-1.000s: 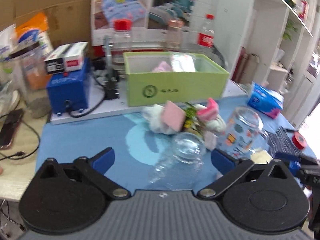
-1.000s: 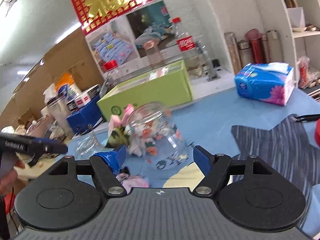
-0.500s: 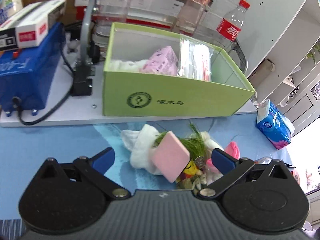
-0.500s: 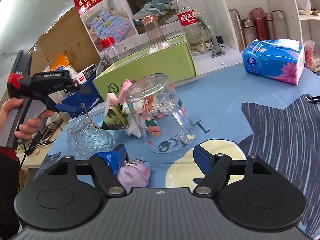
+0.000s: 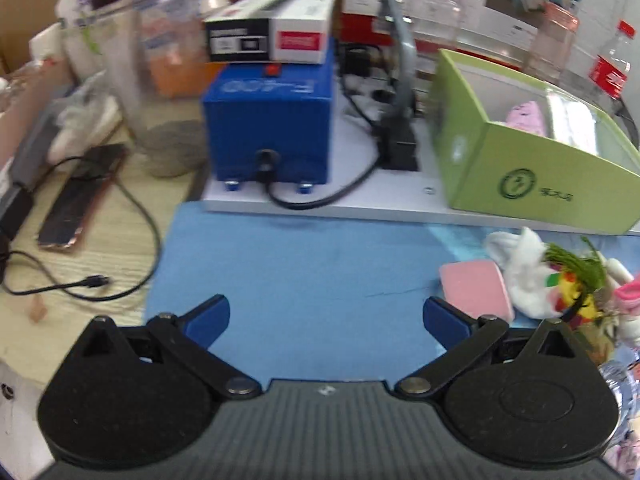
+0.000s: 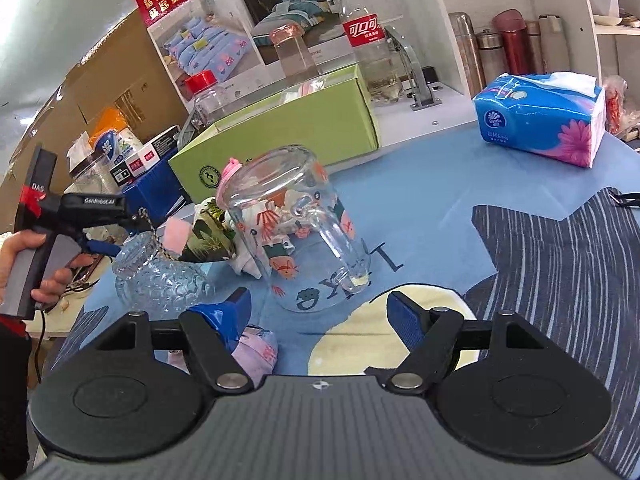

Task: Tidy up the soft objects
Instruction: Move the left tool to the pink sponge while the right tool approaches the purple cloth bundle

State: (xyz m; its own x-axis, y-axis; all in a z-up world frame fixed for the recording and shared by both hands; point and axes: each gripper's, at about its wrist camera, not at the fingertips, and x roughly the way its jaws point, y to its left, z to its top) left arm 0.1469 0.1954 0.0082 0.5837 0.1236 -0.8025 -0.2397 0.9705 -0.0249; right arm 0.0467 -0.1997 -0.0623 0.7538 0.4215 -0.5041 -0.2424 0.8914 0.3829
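Note:
A pile of soft things lies on the blue mat (image 5: 304,264): a pink sponge (image 5: 476,288), a white cloth (image 5: 520,272) and a green-leaved toy (image 5: 572,268). My left gripper (image 5: 326,318) is open over bare mat, with the pile just beyond its right finger. The green box (image 5: 540,168) behind holds a pink item (image 5: 526,118). My right gripper (image 6: 320,314) is open and holds nothing. A printed glass mug (image 6: 296,224) stands upside down just ahead of it, and a lilac soft item (image 6: 256,348) lies under its left finger.
A textured glass jar (image 6: 160,276) stands left of the mug. A blue machine (image 5: 272,120) with cables, a phone (image 5: 80,200), bottles and a tissue pack (image 6: 540,120) crowd the edges. A hand (image 6: 24,248) grips the left tool's handle.
The left wrist view has swung left and dropped. The soft pile and green box slid from centre to the right edge. The right gripper has barely moved and stays open.

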